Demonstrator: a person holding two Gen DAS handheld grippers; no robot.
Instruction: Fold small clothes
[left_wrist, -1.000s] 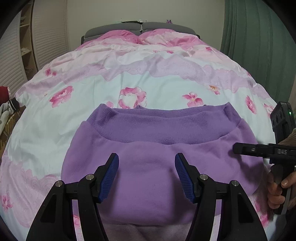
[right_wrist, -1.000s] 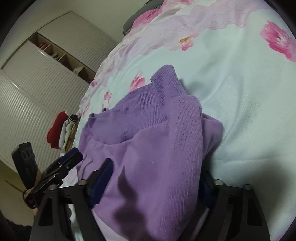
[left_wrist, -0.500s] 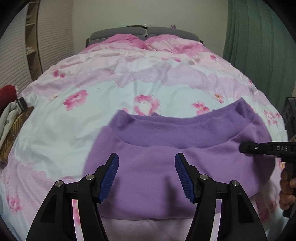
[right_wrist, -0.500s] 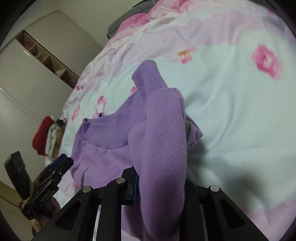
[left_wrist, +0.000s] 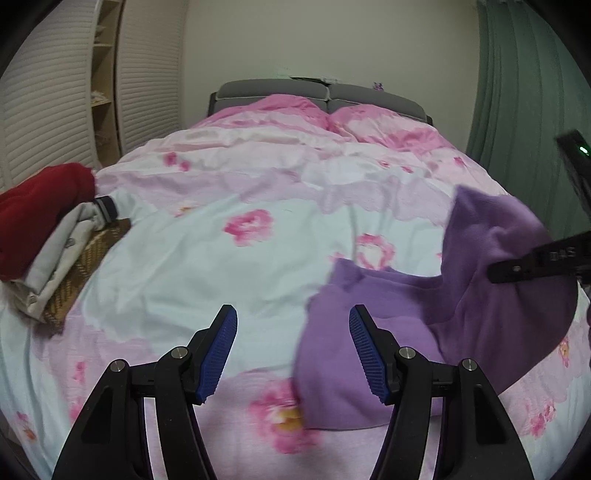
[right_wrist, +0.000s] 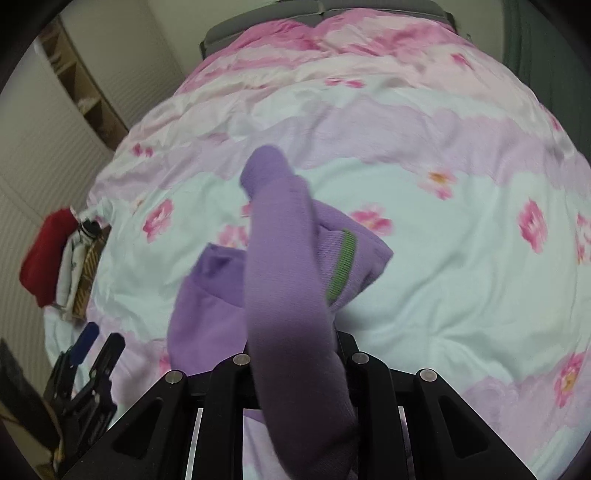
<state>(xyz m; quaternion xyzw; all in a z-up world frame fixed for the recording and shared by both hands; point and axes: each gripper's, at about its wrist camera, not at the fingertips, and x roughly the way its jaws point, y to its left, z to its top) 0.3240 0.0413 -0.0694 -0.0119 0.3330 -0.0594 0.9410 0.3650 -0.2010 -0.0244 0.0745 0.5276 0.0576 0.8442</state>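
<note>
A small purple knit garment (left_wrist: 491, 295) lies partly on the flowered duvet (left_wrist: 207, 280), its right side lifted off it. My right gripper (right_wrist: 295, 347) is shut on a fold of this garment (right_wrist: 280, 258), which drapes over the jaws and hides the pads. A green stripe (right_wrist: 341, 266) shows on a ribbed edge. In the left wrist view the right gripper (left_wrist: 532, 264) holds the cloth up at the right. My left gripper (left_wrist: 293, 350) is open and empty over bare duvet, just left of the garment; its right pad overlaps the cloth's left edge.
A stack of folded clothes, red (left_wrist: 40, 218) and white, sits on a woven basket (left_wrist: 85, 266) at the bed's left edge. Louvred wardrobe doors (left_wrist: 48, 110) stand to the left, a green curtain (left_wrist: 517, 110) to the right, a grey headboard (left_wrist: 280, 92) at the back.
The right gripper shut on the garment's edge and raised it, pulling the cloth up and rightward. The left gripper drew off the garment to the left and now hangs over duvet.
</note>
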